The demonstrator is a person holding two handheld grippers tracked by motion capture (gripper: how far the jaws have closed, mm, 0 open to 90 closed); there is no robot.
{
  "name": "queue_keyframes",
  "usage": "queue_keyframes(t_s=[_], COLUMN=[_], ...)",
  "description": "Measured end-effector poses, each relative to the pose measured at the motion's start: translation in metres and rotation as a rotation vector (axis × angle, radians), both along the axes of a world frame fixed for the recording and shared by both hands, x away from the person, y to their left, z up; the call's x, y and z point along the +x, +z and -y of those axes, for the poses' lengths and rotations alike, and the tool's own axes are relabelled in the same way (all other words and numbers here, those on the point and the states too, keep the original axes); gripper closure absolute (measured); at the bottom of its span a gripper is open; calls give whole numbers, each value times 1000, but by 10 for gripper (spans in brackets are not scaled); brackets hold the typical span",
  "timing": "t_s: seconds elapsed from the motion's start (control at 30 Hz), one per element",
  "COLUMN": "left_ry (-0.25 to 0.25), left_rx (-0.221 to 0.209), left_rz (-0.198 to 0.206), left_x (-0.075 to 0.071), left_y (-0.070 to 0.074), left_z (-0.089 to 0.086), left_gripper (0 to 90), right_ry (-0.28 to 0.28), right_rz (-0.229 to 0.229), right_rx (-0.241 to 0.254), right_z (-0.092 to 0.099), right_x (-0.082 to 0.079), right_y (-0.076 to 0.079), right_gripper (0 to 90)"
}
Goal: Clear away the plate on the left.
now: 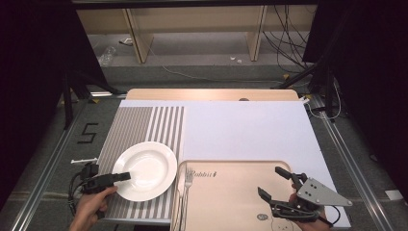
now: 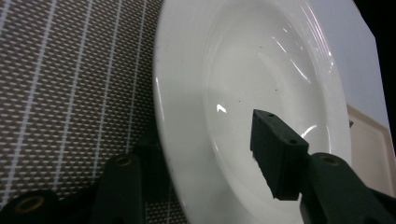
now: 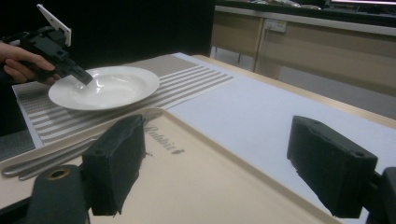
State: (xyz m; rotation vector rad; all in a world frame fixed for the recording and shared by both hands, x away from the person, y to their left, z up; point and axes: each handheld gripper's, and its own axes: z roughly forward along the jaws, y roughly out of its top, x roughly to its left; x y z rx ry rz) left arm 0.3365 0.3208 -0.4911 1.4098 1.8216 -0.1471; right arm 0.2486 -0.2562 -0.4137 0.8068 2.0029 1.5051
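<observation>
A white deep plate lies on a grey striped placemat at the table's front left. My left gripper reaches in from the left and straddles the plate's near rim. One jaw hangs over the bowl and the other sits beneath the rim. I see no pad pressing on the plate. My right gripper hovers over a beige tray at the front right, jaws wide apart with nothing between them.
A fork and another piece of cutlery lie along the tray's left edge. A white sheet covers the table's middle and right. Cables and dark stands crowd the floor beyond the far edge.
</observation>
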Motion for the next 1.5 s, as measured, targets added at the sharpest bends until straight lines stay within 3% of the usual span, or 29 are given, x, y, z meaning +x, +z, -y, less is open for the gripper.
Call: queue_keyframes(t_s=[0.27, 0.4, 0.53, 0.67, 0.77, 0.8, 0.93, 1.03, 1.3, 1.5], left_ry=[17, 44, 52, 64, 85, 81, 84, 87, 103, 112], left_rx=[-19, -69, -62, -114, -187, -187, -165, -174, -246, -281], left_rz=[-6, -12, -15, -20, -4, 5, 35, 41, 22, 45], left_x=[-1, -1, -1, -2, -4, -5, -5, -5, -6, -6], left_y=[-4, -8, -10, -12, -12, -11, -5, -5, -10, -7], left_z=[-4, -5, -6, -7, -9, -9, -5, -5, -6, -8], left_gripper=[610, 651, 719, 743, 783, 792, 804, 813, 806, 805], right_ry=[-1, 0, 0, -2, 0, -1, 0, 0, 1, 1], right_rz=[-1, -3, -2, -6, -6, -3, -2, -4, -6, -2], right_rx=[-1, -5, -6, -6, -6, -8, -6, -4, -1, -1], right_z=[0, 0, 0, -1, 0, 0, 0, -1, 0, 0], right_x=[0, 0, 0, 0, 0, 0, 0, 1, 1, 1], right_y=[0, 0, 0, 0, 0, 0, -1, -1, -1, -1], right_gripper=[200, 200, 201, 203, 205, 205, 205, 205, 206, 206])
